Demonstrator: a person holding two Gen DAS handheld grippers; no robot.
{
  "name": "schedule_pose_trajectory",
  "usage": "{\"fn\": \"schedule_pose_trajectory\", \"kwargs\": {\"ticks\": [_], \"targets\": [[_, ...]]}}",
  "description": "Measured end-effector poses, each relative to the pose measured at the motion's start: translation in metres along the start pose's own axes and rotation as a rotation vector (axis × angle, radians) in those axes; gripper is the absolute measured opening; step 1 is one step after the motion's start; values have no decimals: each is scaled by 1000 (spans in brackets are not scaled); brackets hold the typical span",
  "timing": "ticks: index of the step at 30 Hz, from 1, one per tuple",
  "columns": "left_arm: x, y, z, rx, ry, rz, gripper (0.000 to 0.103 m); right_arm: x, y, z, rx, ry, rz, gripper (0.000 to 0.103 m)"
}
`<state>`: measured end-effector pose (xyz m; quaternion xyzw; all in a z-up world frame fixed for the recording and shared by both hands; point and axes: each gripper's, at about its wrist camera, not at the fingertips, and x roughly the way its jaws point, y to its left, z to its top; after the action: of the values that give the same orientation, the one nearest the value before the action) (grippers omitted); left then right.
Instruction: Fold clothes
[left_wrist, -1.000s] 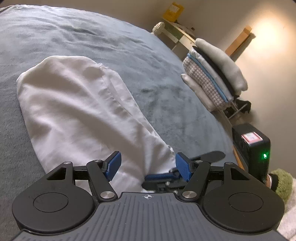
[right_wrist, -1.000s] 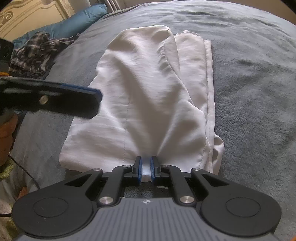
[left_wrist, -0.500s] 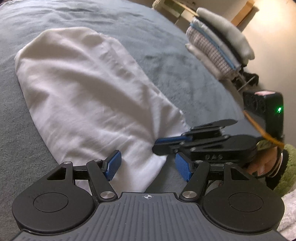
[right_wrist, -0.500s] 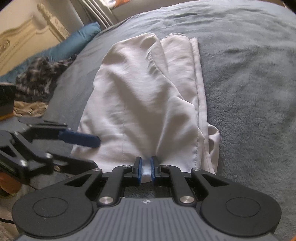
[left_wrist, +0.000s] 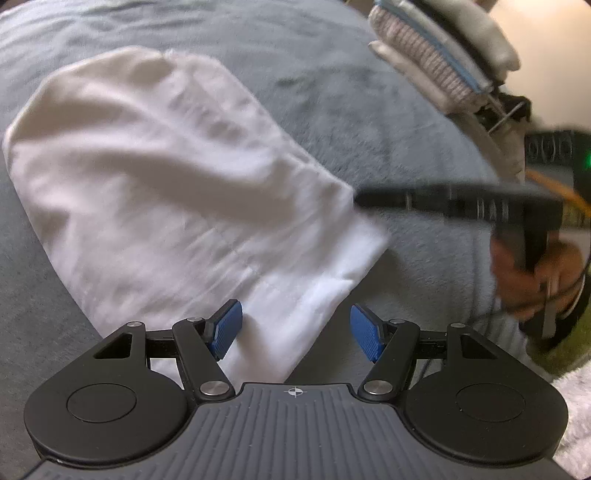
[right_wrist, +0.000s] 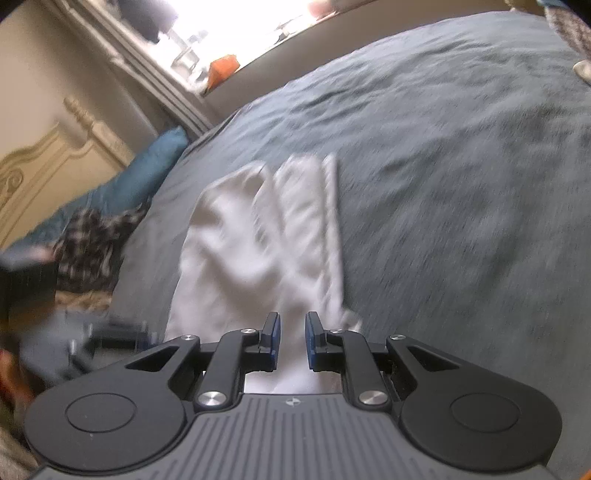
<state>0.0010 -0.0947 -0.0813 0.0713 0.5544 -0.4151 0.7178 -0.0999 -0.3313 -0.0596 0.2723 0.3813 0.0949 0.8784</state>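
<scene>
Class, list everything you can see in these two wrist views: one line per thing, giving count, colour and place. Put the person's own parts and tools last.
white garment: one, white, lying flat on the bed, its near end at both tools
bed cover: one, grey-blue, under the garment
folded stack: one pile, grey, white and blue, past the bed's far edge
pillow: one, teal, by the cream headboard
checked cloth: one, black and white, crumpled near the pillow
black box: one, green light, beside the bed
hand: one, holding the right tool's handle
left tool: blue pads, open over the garment's edge
right tool: blue pads, opening, cloth between them
</scene>
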Motion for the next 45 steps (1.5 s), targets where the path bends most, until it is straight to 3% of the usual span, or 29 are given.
{"fn": "schedule_pose_trajectory", "kwargs": {"ticks": [9, 16, 23, 26, 45], "targets": [[3, -6, 1, 4, 9, 46, 65, 71, -15, 49, -66, 21, -13, 16], [4, -5, 1, -6, 4, 42, 65, 94, -14, 69, -68, 34, 6, 16], [4, -4, 0, -17, -6, 28, 65, 103, -21, 77, -5, 44, 30, 17], [4, -4, 0, -25, -10, 20, 65, 102, -17, 75, -20, 19, 45, 2], [10, -2, 1, -18, -1, -9, 65, 91, -21, 72, -13, -52, 21, 0]]}}
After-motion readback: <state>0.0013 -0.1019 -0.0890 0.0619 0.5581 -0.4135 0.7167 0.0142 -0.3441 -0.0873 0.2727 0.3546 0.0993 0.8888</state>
